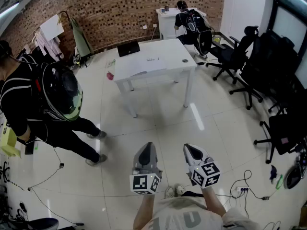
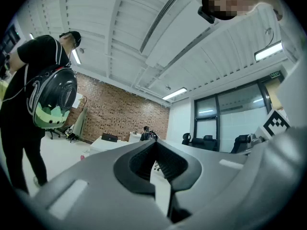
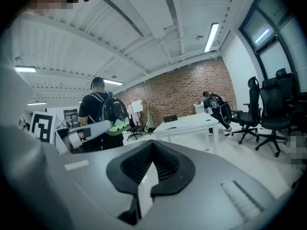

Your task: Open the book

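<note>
A white table (image 1: 158, 66) stands a few steps ahead on the tiled floor. At its far left corner lies a dark flat object (image 1: 128, 48); I cannot tell whether it is the book. Papers (image 1: 152, 59) lie mid-table. My left gripper (image 1: 145, 151) and right gripper (image 1: 192, 151) hang side by side over the floor, far short of the table, both shut with nothing between the jaws. The left gripper view shows its shut tips (image 2: 156, 143) and the table (image 2: 103, 143) beyond. The right gripper view shows its shut tips (image 3: 152, 143), the table (image 3: 189, 122) and the dark object (image 3: 170, 118).
A person with a helmet-like backpack (image 1: 55, 97) stands at the left. Another person (image 1: 189, 20) sits at a back desk by the brick wall. Black office chairs (image 1: 240, 51) line the right side. Cables and a power strip (image 1: 242, 189) lie on the floor at the right.
</note>
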`<action>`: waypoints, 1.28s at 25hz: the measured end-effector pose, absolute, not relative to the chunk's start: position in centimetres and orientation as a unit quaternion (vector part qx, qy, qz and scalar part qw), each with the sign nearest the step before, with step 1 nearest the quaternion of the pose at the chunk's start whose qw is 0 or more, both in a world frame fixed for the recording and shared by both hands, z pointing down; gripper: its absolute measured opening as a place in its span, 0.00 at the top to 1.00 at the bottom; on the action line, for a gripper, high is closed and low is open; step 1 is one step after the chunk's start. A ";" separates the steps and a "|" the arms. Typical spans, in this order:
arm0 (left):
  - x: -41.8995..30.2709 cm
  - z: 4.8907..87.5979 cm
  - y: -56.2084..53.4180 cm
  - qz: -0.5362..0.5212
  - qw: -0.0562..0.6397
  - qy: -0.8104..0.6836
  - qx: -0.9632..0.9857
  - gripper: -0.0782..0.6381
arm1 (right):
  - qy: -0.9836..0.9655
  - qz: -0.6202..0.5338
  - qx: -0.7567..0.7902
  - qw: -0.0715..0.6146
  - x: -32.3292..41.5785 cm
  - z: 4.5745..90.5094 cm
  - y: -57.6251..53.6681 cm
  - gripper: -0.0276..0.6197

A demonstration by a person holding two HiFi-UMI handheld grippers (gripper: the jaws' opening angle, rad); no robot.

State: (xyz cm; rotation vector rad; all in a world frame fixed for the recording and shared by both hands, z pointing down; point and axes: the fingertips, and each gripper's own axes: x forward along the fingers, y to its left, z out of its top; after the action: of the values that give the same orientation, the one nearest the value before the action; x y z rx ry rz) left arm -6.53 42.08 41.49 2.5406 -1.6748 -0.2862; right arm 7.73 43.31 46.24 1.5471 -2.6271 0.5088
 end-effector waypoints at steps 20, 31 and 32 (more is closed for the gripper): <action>-2.8 40.5 40.9 -0.087 0.022 -0.558 0.825 0.87 | -0.875 0.151 0.459 -0.009 10.0 44.7 41.5 0.95; -0.5 42.6 37.4 -0.063 0.013 -0.561 0.825 0.87 | -0.878 0.172 0.446 -0.007 12.9 46.9 38.8 0.95; -0.5 42.7 36.8 -0.059 0.012 -0.564 0.824 0.87 | -0.876 0.180 0.447 -0.004 13.2 47.6 38.3 0.95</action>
State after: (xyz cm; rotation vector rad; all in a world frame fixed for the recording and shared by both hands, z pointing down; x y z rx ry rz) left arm -0.52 36.83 42.73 2.5688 -1.7573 -0.1839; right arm 13.16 38.29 47.58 1.4090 -2.7581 0.5679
